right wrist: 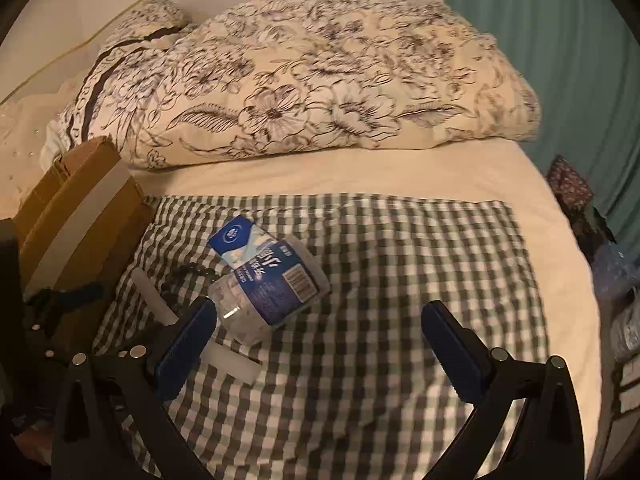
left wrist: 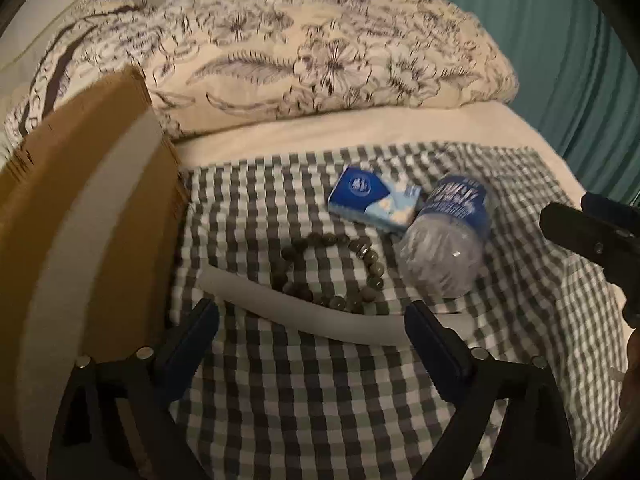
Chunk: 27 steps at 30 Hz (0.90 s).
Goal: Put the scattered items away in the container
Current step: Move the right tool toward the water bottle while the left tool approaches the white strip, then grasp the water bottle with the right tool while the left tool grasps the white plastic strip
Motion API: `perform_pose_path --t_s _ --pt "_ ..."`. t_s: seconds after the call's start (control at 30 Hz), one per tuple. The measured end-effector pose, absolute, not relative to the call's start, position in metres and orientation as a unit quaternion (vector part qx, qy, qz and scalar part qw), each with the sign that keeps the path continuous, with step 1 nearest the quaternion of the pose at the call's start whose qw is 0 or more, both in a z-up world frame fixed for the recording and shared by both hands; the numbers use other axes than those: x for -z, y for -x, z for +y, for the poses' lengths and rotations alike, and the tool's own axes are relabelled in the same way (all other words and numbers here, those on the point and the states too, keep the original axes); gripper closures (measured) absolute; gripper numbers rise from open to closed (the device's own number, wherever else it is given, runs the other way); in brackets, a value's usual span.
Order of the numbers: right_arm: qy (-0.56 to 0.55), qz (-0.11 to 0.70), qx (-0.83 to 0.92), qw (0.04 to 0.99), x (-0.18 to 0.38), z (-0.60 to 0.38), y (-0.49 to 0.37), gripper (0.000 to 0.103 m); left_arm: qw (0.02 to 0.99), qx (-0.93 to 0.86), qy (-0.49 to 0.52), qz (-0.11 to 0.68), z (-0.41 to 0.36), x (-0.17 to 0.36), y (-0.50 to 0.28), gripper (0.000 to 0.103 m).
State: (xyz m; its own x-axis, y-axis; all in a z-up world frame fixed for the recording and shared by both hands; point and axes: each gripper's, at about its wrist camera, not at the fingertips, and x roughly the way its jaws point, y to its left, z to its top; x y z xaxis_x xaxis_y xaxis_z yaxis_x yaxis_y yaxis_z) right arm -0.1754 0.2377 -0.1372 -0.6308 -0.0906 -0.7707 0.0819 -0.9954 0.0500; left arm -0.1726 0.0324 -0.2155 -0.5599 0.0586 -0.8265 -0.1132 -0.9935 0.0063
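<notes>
I see four loose items on the checked cloth point(left wrist: 320, 400) on the bed: a bottle point(left wrist: 444, 240) lying on its side, a blue carton point(left wrist: 372, 200) touching it at ten o'clock, a ring of beads point(left wrist: 332, 272), and a white strip point(left wrist: 304, 320). The cardboard box point(left wrist: 80, 200) stands at nine o'clock; I cannot see inside it. My left tool point(left wrist: 312, 332) and right tool point(right wrist: 320, 336) are both wide and empty, so I judge all four remain.
</notes>
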Motion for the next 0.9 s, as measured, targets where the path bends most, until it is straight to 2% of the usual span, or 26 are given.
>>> perform_pose_path --t_s 0.37,0.47,0.57,0.63,0.67,0.7,0.73,0.83,0.9 --pt "-0.451 0.05 0.887 0.085 0.172 0.203 0.207 0.0 0.038 -0.865 0.5 0.018 0.025 0.25 0.192 0.008" --pt "-0.453 0.065 0.885 0.086 0.179 0.197 0.213 0.0 0.045 -0.862 0.506 0.011 0.026 0.254 0.195 0.016" --pt "-0.444 0.077 0.889 0.081 0.178 0.192 0.215 0.0 0.052 -0.863 0.502 0.004 0.027 0.253 0.195 0.027" --pt "-0.435 0.095 0.893 0.072 0.175 0.19 0.216 0.0 0.062 -0.864 0.5 0.002 0.029 0.251 0.193 0.04" --pt "-0.434 0.096 0.893 0.072 0.174 0.189 0.217 0.0 0.065 -0.865 0.497 0.005 0.031 0.25 0.192 0.043" --pt "-0.436 0.093 0.892 0.076 0.176 0.188 0.218 0.0 0.068 -0.865 0.497 0.007 0.032 0.249 0.192 0.05" --pt "-0.442 0.088 0.889 0.082 0.179 0.188 0.221 0.0 0.076 -0.863 0.499 0.002 0.032 0.248 0.192 0.071" --pt "-0.466 0.086 0.876 0.091 0.194 0.185 0.227 0.0 0.092 -0.858 0.505 -0.001 0.035 0.245 0.189 0.088" --pt "-0.479 0.078 0.87 0.09 0.204 0.189 0.232 0.0 0.096 -0.857 0.506 -0.001 0.037 0.244 0.188 0.092"
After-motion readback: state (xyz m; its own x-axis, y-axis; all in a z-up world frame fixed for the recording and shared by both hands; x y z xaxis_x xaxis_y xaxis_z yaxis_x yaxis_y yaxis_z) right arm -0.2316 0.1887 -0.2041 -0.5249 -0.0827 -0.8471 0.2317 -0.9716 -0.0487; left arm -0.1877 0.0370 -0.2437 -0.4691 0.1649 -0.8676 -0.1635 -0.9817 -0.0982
